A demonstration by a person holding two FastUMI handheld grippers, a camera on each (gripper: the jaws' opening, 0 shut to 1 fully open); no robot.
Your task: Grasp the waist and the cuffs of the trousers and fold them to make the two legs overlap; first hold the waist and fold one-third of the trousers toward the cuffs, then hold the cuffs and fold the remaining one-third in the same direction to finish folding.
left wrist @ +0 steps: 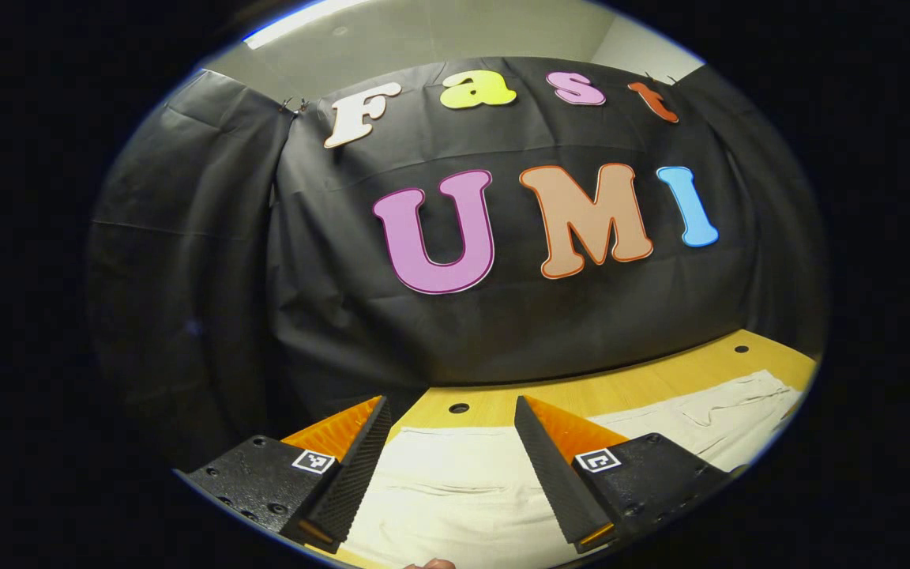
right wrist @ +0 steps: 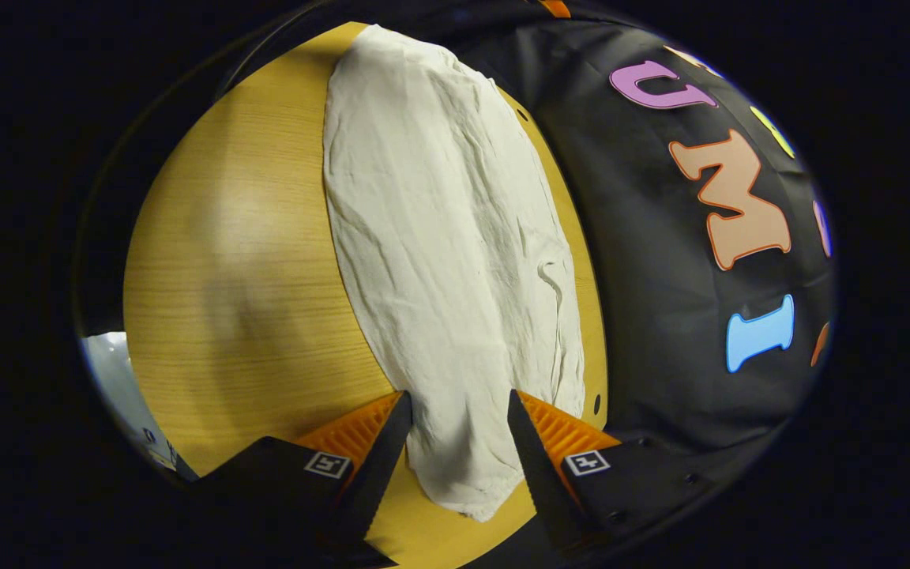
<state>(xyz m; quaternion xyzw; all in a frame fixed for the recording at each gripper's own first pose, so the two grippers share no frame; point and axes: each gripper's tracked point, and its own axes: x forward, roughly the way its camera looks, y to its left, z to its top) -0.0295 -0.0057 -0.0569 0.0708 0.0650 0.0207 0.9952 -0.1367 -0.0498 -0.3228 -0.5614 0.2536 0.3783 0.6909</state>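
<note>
Trousers [right wrist: 439, 237]: one pair, cream, laid flat and lengthwise on one yellow wooden table [right wrist: 250, 261], wrinkled, running along the side nearest the black cloth wall [right wrist: 660, 316]. Grippers: two. Left gripper [left wrist: 451, 466] over one end of the cloth, jaws spread wide, nothing between them but fabric lying below; cannot tell whether the fingertips touch it. Right gripper [right wrist: 455, 458] at the other end, jaws likewise wide, straddling the narrow rounded end of the garment without pressing on it. Round holes in the tabletop [left wrist: 459, 408]: two counted in the left gripper view, near the far edge; two small ones in the right gripper view beside the trousers.

Left gripper view: low, level look across the fabric toward the wall, with a strip of bare wood between cloth and wall, the garment stretching off to the right, a ceiling light strip at top. Right gripper view: look down the whole length of the trousers, far end reaching near the table's far edge.

Far long edge of the trousers close to the wall-side table edge; broad bare wood on the opposite side, unobstructed. Pale floor [right wrist: 119, 379] past the table's near edge.
</note>
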